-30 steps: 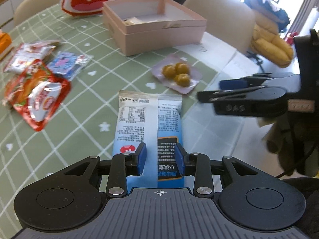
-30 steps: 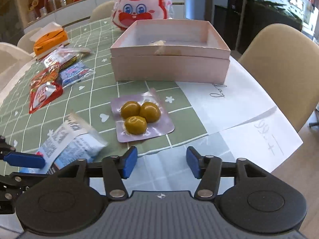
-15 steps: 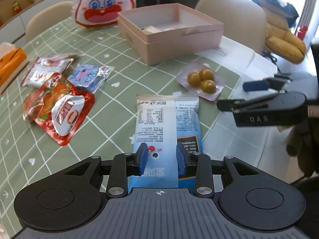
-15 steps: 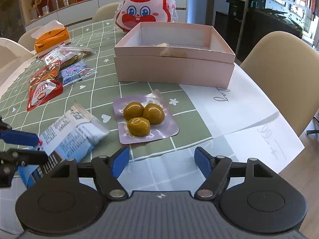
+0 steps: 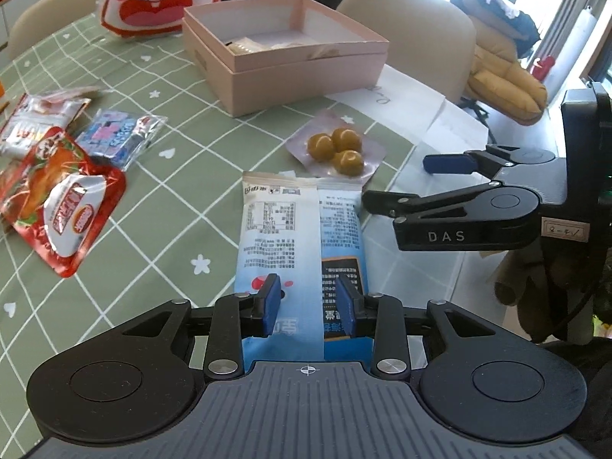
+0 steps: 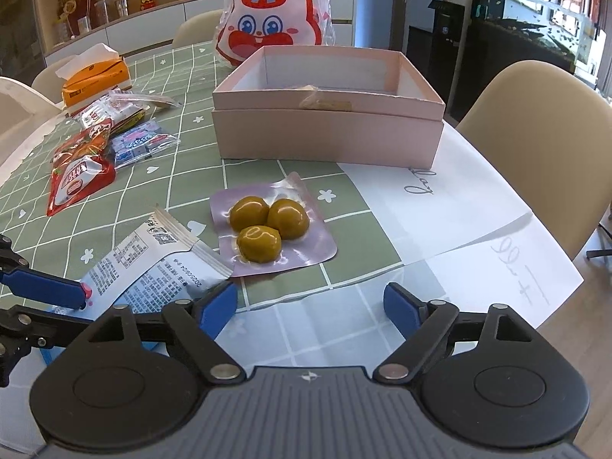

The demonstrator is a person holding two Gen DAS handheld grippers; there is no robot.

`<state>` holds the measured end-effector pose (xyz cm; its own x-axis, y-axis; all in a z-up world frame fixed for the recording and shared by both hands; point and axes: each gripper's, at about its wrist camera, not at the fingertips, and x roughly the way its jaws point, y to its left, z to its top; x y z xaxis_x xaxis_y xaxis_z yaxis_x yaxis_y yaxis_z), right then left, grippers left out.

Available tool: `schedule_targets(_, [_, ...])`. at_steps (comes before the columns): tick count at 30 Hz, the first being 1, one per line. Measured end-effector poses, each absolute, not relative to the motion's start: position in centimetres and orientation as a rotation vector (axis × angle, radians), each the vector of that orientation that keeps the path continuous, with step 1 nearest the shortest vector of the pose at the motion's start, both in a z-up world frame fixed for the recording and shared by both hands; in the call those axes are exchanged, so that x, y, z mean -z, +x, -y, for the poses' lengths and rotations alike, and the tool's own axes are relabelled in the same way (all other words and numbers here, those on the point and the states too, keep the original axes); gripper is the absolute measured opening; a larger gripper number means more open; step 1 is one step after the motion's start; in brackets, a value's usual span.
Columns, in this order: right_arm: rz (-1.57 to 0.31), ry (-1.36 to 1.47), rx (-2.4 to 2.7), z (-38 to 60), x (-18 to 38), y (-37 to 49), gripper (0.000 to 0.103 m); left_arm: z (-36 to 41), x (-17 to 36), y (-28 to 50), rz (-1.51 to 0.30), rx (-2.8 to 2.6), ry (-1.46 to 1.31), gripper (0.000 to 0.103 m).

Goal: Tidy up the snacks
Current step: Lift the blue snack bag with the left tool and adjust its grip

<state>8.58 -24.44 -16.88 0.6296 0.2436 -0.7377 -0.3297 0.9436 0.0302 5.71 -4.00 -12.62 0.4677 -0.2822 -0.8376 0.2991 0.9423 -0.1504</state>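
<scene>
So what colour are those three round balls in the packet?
Olive-yellow balls; the right wrist view shows them best.

Right gripper [image 6: 310, 306] gapes wide near the olive pack [image 6: 267, 225].

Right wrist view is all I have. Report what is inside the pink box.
Observer: The left wrist view looks down into the pink box: a few pale wrapped packets lie on its floor.
Operator: Now tell me how the left gripper has the blue-and-white packet.
Observer: The left gripper has its jaws pinched on the near part of the blue-and-white packet, with the printed back seam facing up.
Operator: Say what lies off to my right, out of frame.
Observer: A yellow padded jacket is heaped beyond the beige chair.
</scene>
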Motion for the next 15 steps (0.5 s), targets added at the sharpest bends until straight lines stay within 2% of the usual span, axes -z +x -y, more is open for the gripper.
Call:
schedule_targets(4, [-0.824, -0.111, -0.331, 24.5, 16.9, 8.6, 0.086, 3.4, 12.6, 5.6, -0.991, 0.309, 0.045, 0.028])
schedule_targets(6, [-0.821, -0.112, -0.333, 24.5, 17.0, 8.5, 0.086, 3.0, 12.5, 5.8, -0.980, 0.271, 0.042, 0.028])
schedule_targets(8, [-0.816, -0.111, -0.333, 24.5, 17.0, 8.5, 0.087, 2.6, 12.6, 6.1, -0.969, 0.211, 0.056, 0.029])
schedule_targets(10, [-0.814, -0.110, -0.334, 24.6, 17.1, 8.4, 0.088, 2.0, 12.9, 6.3, -0.965, 0.166, 0.060, 0.048])
schedule_targets(12, [-0.810, -0.110, -0.337, 24.6, 17.2, 8.2, 0.091, 1.3, 12.8, 6.4, -0.971, 0.155, 0.035, 0.049])
schedule_targets(15, [-0.806, -0.112, -0.347, 24.6, 17.4, 7.9, 0.097, 1.2, 12.4, 6.2, -0.977, 0.163, 0.032, 0.044])
